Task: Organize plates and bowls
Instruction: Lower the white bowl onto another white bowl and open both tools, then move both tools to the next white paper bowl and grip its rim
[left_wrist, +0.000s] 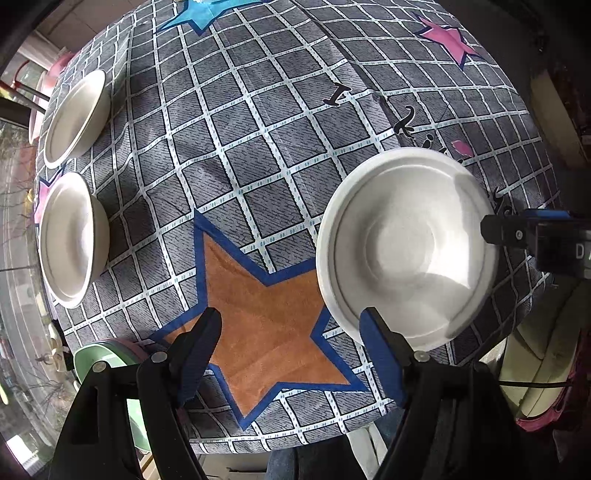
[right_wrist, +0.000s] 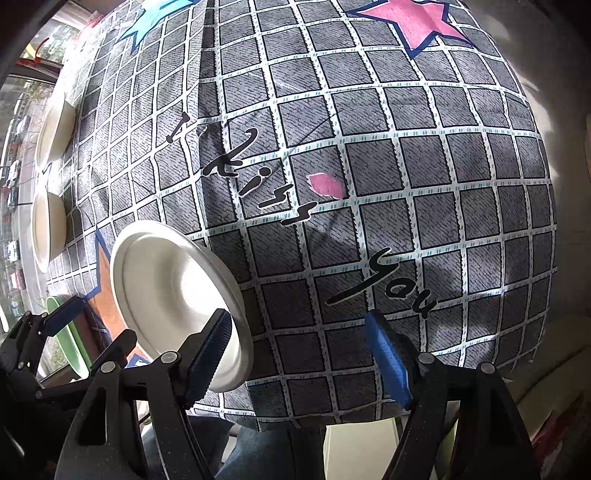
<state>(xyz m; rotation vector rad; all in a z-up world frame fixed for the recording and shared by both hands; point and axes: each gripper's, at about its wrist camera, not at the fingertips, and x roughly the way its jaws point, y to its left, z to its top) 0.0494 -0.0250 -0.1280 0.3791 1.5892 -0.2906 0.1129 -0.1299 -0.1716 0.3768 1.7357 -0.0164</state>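
A white bowl (left_wrist: 406, 247) with a stepped rim rests upright on the grid-patterned tablecloth (left_wrist: 258, 147), beside an orange star. My left gripper (left_wrist: 291, 332) hovers open above the star with nothing between its fingers; its right finger overlaps the bowl's near rim in the picture. In the right wrist view the same bowl (right_wrist: 173, 295) lies just left of my right gripper (right_wrist: 299, 332), which is open and empty above the cloth. Two more white bowls (left_wrist: 75, 118) (left_wrist: 70, 240) sit along the far left edge.
A green plate (left_wrist: 99, 358) lies at the near left corner, seemingly over a pink one. The table's near edge (left_wrist: 295, 443) runs just under the grippers, with a person's legs below it. One finger (right_wrist: 62, 314) of the left gripper shows at the left of the right wrist view.
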